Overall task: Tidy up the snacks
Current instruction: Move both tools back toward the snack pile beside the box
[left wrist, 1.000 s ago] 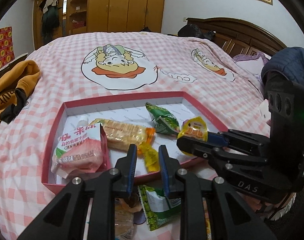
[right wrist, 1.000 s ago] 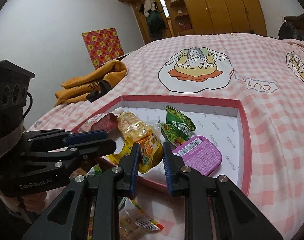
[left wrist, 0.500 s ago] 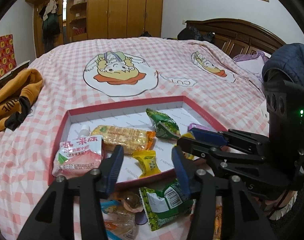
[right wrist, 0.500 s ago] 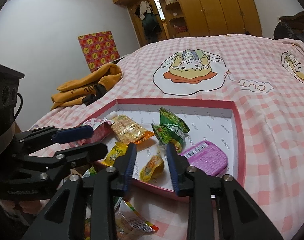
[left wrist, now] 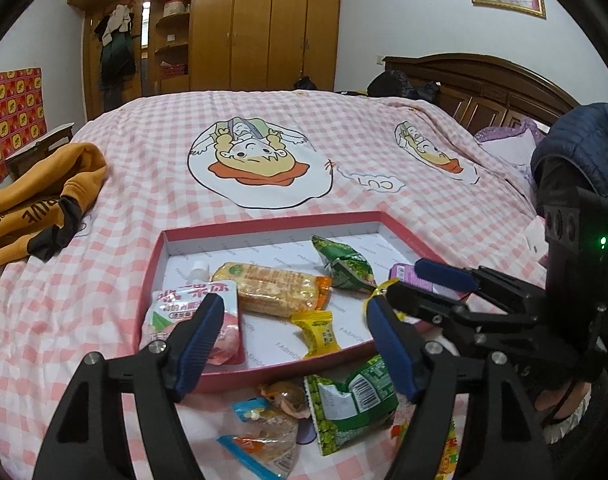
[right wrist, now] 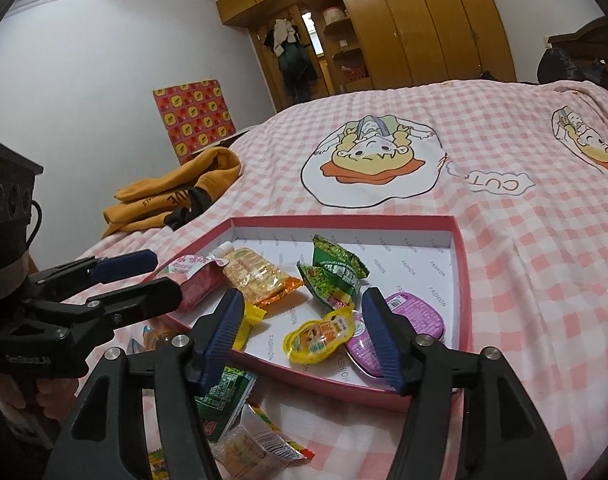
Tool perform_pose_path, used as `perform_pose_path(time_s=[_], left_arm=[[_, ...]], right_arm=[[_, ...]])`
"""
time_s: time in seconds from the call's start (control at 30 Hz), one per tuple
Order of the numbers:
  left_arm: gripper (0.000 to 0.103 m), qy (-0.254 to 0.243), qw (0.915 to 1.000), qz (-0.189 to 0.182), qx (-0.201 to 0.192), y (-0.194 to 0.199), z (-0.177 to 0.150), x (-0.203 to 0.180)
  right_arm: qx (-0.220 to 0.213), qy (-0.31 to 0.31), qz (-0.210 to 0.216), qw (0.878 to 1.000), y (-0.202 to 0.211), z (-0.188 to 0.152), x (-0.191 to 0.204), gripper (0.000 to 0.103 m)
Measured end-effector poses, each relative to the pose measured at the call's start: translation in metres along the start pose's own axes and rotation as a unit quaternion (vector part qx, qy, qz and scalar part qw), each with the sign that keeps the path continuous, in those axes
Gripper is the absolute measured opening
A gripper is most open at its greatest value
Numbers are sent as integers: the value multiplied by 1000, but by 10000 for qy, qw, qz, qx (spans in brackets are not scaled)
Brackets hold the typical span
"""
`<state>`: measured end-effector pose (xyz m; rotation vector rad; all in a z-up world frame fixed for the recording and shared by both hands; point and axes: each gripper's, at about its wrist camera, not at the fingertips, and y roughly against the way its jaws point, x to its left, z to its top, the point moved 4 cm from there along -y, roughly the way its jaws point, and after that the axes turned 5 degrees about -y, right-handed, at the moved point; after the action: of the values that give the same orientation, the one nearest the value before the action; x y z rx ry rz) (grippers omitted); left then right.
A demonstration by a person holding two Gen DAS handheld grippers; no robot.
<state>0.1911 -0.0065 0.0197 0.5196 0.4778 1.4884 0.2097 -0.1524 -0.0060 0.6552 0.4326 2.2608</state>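
A pink-rimmed tray [left wrist: 264,222] lies on the checked bed cover. In it are a pink drink pouch [left wrist: 192,300], a cracker pack [left wrist: 276,288], a green pea pack [left wrist: 343,264], a small yellow candy [left wrist: 317,332], a yellow packet [right wrist: 319,334] and a purple container [right wrist: 407,320]. My left gripper [left wrist: 292,301] hangs wide open above the tray's near edge, holding nothing. My right gripper [right wrist: 302,293] is also wide open and empty, over the yellow packet. Several loose snacks, among them a green pack [left wrist: 351,400], lie in front of the tray.
An orange hoodie [left wrist: 36,196] is heaped on the bed's left side. A dark blue jacket [left wrist: 583,148] lies at the right by the wooden headboard [left wrist: 483,88]. Wardrobes [left wrist: 264,28] line the far wall. A hand [left wrist: 559,396] holds the right gripper.
Both grippers went from shut to wide open and drew back. The left one let go of the yellow candy, the right one of the yellow packet; both now lie in the tray.
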Motion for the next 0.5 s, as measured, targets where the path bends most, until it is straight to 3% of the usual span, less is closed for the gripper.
perform_pose_path(time_s=[0.13, 0.5], left_arm=[[77, 27, 10000, 35, -24, 5, -1, 4], [82, 89, 9999, 67, -23, 16, -2, 12]], right_arm=[[-44, 10, 0, 10000, 7, 1, 1, 69], [67, 103, -39, 9999, 11, -1, 7, 72]])
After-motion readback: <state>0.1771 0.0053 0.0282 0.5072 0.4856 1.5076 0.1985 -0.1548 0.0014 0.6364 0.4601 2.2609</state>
